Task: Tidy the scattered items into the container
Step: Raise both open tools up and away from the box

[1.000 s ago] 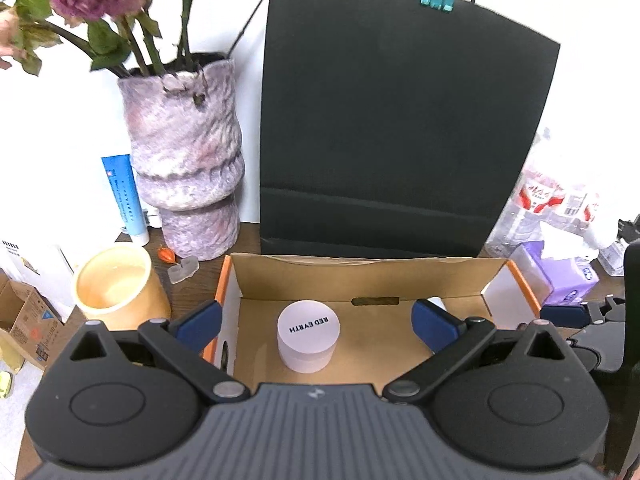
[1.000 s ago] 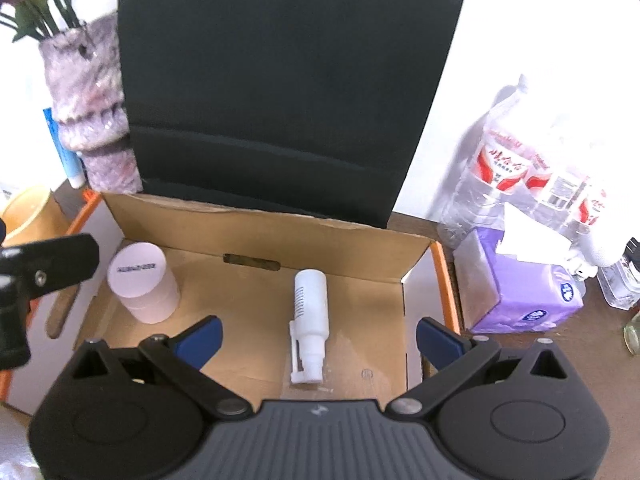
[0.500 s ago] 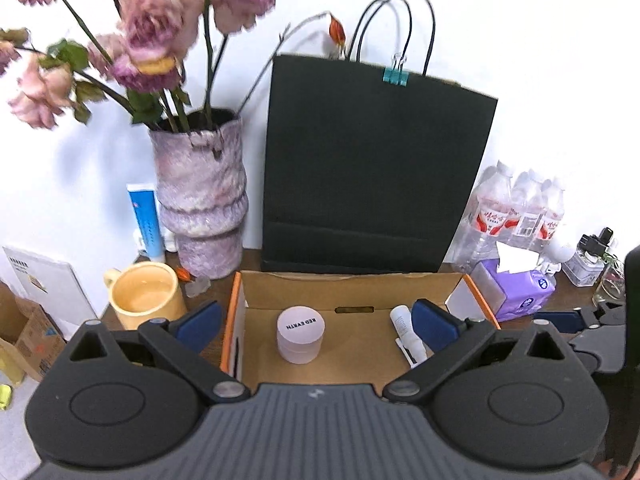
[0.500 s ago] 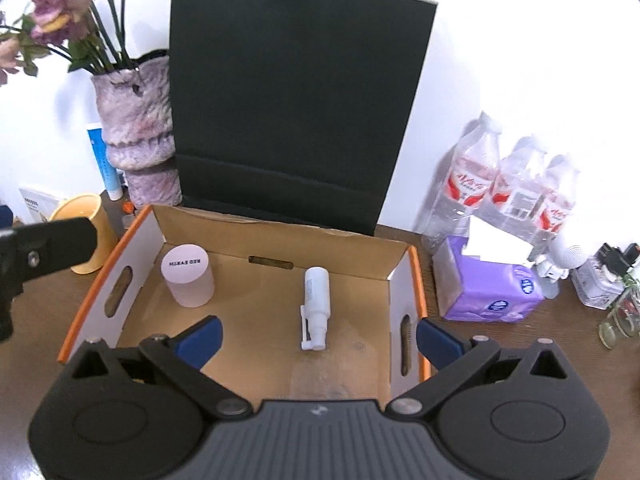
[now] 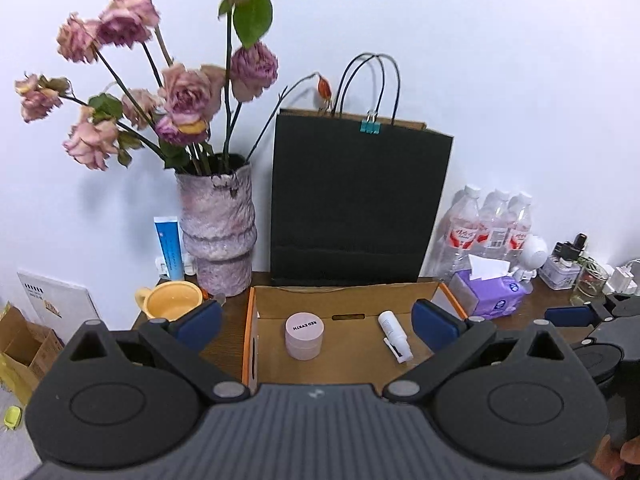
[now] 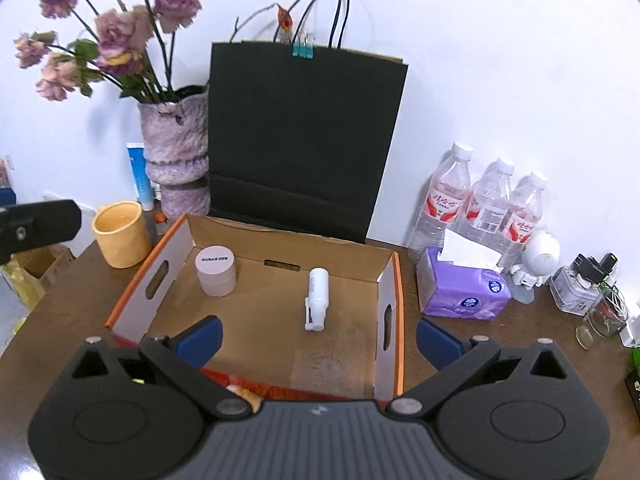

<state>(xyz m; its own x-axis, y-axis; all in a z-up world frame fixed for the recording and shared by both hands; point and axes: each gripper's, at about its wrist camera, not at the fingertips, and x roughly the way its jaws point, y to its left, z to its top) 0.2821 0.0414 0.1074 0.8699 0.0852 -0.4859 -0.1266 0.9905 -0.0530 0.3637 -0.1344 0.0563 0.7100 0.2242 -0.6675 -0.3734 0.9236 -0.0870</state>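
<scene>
Both the left tongs [image 5: 316, 318] and the right tongs [image 6: 318, 334] gape wide and hold nothing. Ahead of them the cardboard box [image 6: 276, 240] sits on the counter [image 6: 500, 344]. Inside it, a pink jar [image 6: 216, 270] stands upright toward the left, and a white spray bottle [image 6: 317, 298] lies flat ahead of the right tongs.

Your left gripper [image 5: 314, 322] hangs with its jaws spread wide and empty above the near edge of the cardboard box [image 5: 250, 332]. Inside the box, a pink jar [image 5: 304, 336] stands upright, and a white spray bottle [image 5: 394, 335] lies well apart to its right.
</scene>
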